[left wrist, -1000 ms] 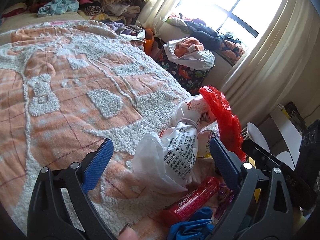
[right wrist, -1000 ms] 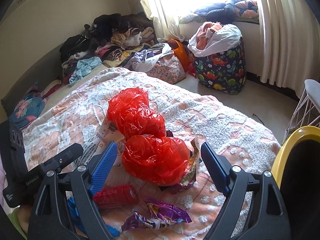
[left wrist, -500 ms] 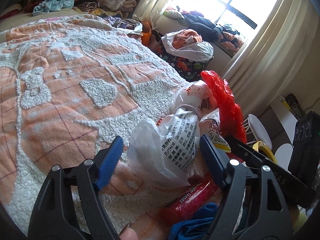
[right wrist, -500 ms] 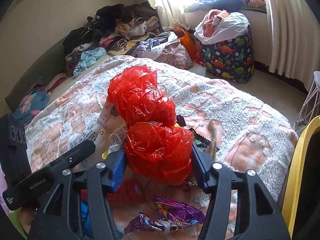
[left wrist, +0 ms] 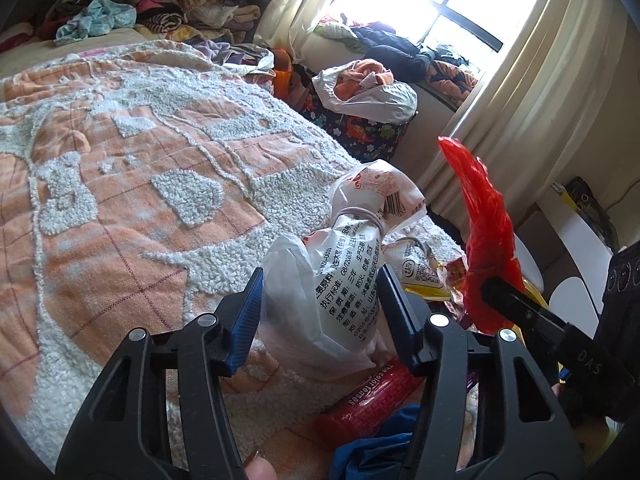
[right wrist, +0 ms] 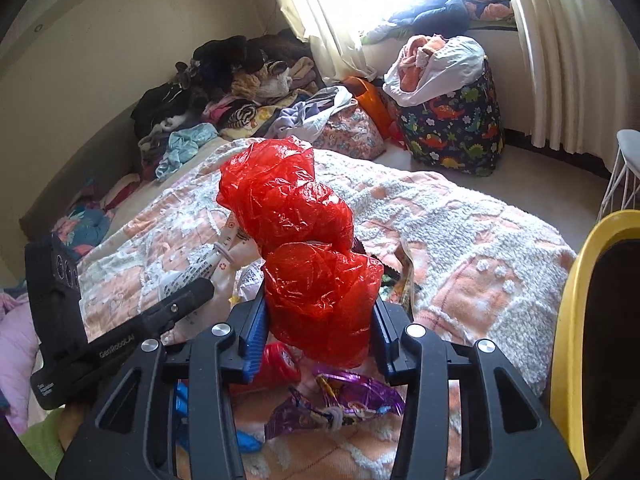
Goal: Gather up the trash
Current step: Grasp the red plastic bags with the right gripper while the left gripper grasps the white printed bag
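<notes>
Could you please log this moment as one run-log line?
left tool: closing on white printed bag | right tool: closing on red plastic bag | both bags on bedspread

Bed (left wrist: 120, 208) under an orange-and-white tufted blanket (right wrist: 472, 248). Wrappers lie at lower centre: red tube (left wrist: 368, 396), purple foil wrapper (right wrist: 340, 400), white printed bag (left wrist: 344, 280). Clothes pile (right wrist: 224, 92) at upper left.

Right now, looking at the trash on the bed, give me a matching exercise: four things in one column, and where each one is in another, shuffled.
Things:
1. red plastic bag
2. white printed bag
3. purple wrapper
4. dinosaur-print bag

Places:
A. on the floor under the window
B. between the left tongs
C. on the blanket below the right tongs
D. between the right tongs

Pairs: 1-D, 2-B, 3-C, 4-A
</notes>
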`<state>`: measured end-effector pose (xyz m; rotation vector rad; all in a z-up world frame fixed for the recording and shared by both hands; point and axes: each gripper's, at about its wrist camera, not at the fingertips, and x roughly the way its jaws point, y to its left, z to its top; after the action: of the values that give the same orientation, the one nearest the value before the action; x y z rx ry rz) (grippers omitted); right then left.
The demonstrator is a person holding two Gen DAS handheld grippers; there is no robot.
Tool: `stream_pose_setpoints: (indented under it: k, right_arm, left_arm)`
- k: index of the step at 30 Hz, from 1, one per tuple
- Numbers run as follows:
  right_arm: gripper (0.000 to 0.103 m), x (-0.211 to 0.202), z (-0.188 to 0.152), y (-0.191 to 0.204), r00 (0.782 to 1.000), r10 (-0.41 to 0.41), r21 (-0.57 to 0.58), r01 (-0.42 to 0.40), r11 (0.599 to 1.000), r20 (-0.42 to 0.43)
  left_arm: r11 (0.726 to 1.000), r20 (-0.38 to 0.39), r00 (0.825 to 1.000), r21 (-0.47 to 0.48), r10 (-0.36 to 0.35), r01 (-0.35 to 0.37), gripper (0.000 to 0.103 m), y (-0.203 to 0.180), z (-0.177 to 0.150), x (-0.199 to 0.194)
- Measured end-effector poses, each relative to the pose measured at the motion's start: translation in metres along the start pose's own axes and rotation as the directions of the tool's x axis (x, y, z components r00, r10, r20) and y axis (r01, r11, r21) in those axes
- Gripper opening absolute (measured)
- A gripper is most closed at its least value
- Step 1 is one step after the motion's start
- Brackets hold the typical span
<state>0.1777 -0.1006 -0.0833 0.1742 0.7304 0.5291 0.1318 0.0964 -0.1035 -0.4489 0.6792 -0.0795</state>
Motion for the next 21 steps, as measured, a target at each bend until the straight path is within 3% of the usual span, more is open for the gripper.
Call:
stream_pose_setpoints:
  k: [10, 21]
  right_arm:
    - [0.041, -0.023, -0.002, -0.003, 1.0, 0.002, 0.005, -0.002, 1.0, 0.028]
    - [0.041, -0.045, -0.004, -0.015, 0.998, -0.018, 0.041, 0.015, 0.999, 0.066]
  left_arm:
    - [0.999, 0.041, 0.999, -0.023, -0.031, 0.032, 0.036, -0.003, 0.011, -0.015]
    - [0.996, 0.079, 0.993, 0.013, -0.085, 0.084, 0.034, -0.023, 0.02, -0.032]
